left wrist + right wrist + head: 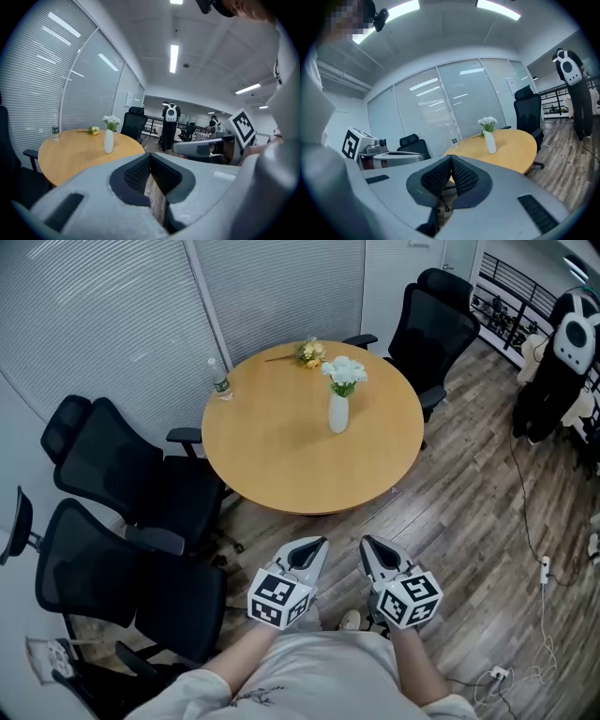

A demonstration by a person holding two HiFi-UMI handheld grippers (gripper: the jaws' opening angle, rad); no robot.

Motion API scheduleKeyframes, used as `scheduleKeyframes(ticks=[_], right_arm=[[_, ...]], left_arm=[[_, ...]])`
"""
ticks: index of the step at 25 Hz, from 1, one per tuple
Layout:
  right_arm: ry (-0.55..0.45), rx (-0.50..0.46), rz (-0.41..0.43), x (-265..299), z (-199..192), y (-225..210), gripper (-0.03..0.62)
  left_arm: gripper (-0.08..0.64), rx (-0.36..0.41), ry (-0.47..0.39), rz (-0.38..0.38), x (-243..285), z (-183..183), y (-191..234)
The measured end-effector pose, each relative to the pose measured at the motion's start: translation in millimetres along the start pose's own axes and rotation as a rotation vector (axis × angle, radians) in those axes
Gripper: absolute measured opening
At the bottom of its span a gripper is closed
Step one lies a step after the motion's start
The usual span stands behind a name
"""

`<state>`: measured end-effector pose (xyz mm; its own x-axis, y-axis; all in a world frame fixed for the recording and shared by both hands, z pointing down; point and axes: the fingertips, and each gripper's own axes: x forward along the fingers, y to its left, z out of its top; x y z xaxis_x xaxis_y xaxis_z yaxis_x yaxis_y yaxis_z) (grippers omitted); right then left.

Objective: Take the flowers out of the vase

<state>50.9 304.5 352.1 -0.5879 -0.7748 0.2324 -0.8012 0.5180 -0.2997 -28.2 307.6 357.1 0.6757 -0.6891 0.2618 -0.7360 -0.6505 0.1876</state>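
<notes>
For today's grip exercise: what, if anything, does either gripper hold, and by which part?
Nothing. The left gripper and right gripper are both shut and empty.

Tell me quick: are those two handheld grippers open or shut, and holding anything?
Left gripper: jaws closed, holding nothing.
Right gripper: jaws closed, holding nothing.

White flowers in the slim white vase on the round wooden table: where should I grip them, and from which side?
Grip the green stems just above the neck of the slim white vase, under the white blooms, coming from the near side. The vase stands upright, so probably lift straight up.
</notes>
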Motion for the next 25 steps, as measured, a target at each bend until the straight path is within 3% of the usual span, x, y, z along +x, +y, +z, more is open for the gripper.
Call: scheduleKeyframes(ticks=[13, 25], right_arm=[[-0.023, -0.021, -0.053, 36.5, 4.0, 27.9, 0.006], [-0.028, -0.018, -0.047, 73.8, 12.2, 8.6, 0.006]], left_arm=[[0.009, 0.021, 0.001, -0.037, -18.5, 0.1, 46.1], [0.009, 0.024, 0.004, -0.045, 7.5, 5.4, 76.1]])
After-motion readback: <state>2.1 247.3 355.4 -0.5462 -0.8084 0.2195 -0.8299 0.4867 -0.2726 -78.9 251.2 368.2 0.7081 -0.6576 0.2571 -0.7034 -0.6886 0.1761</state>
